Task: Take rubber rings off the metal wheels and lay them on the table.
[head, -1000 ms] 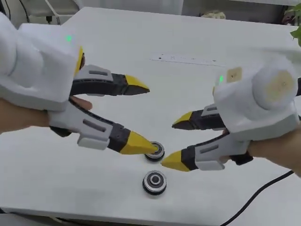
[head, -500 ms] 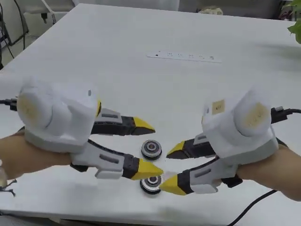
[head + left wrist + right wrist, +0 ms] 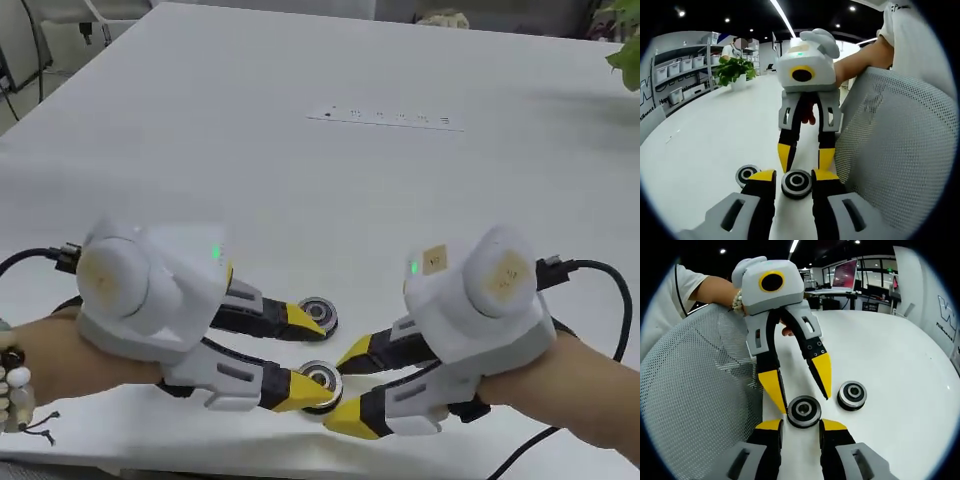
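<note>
We are barely starting: both rubber rings (image 3: 790, 412) are riding on their wheels. Left gripper (image 3: 322, 357) and right gripper (image 3: 343, 388) are straddling the near wheel (image 3: 321, 377), jaws parted, unclamped; the far wheel (image 3: 318, 312) is lying just beyond.

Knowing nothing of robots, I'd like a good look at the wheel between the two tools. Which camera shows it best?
The right gripper view: the wheel lies whole, face and ring plain. The left gripper view shows it too, but flatter. In the head view, yellow fingertips cover part.
</note>
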The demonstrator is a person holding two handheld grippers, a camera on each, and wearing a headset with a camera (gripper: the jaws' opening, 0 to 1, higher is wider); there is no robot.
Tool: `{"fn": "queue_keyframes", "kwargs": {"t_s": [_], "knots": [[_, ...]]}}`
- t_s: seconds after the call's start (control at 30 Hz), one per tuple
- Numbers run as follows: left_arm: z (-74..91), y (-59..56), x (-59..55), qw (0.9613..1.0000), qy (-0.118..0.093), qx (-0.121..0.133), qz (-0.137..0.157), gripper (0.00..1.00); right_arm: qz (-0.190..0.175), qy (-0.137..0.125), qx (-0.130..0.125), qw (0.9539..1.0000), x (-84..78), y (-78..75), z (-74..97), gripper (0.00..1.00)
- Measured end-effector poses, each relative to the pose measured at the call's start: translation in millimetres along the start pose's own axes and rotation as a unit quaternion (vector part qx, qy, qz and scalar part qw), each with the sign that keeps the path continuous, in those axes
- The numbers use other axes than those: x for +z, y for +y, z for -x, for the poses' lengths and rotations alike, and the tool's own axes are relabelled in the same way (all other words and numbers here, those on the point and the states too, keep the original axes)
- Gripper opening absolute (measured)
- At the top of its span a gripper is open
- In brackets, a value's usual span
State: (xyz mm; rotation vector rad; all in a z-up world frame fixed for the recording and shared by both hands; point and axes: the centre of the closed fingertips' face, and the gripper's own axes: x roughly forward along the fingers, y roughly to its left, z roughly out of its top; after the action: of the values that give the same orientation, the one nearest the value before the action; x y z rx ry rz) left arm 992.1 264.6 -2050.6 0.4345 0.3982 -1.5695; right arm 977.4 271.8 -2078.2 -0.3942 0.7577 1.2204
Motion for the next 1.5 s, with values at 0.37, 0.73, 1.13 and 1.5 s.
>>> {"fn": "queue_keyframes", "kwargs": {"t_s": [0.37,0.73,1.13,1.5], "knots": [[-5.0,-3.9,-8.9,0.9999,0.007,-0.007,-0.010,0.13,0.018,-0.008,-0.008,0.9998,0.7,-3.2,0.8,0.20],[-4.0,-0.6,-11.7,0.9994,0.004,-0.004,-0.034,0.08,0.055,0.004,-0.023,0.9982,-2.8,-8.9,2.0,0.12],[-3.8,2.2,-11.4,0.9997,0.000,0.007,-0.024,0.08,0.024,0.007,-0.041,0.9988,-4.1,-18.3,1.8,0.00],[-4.3,5.3,-9.7,0.9996,-0.001,0.015,-0.023,0.08,-0.186,-0.046,-0.031,0.9809,-2.8,-27.1,5.2,0.00]]}}
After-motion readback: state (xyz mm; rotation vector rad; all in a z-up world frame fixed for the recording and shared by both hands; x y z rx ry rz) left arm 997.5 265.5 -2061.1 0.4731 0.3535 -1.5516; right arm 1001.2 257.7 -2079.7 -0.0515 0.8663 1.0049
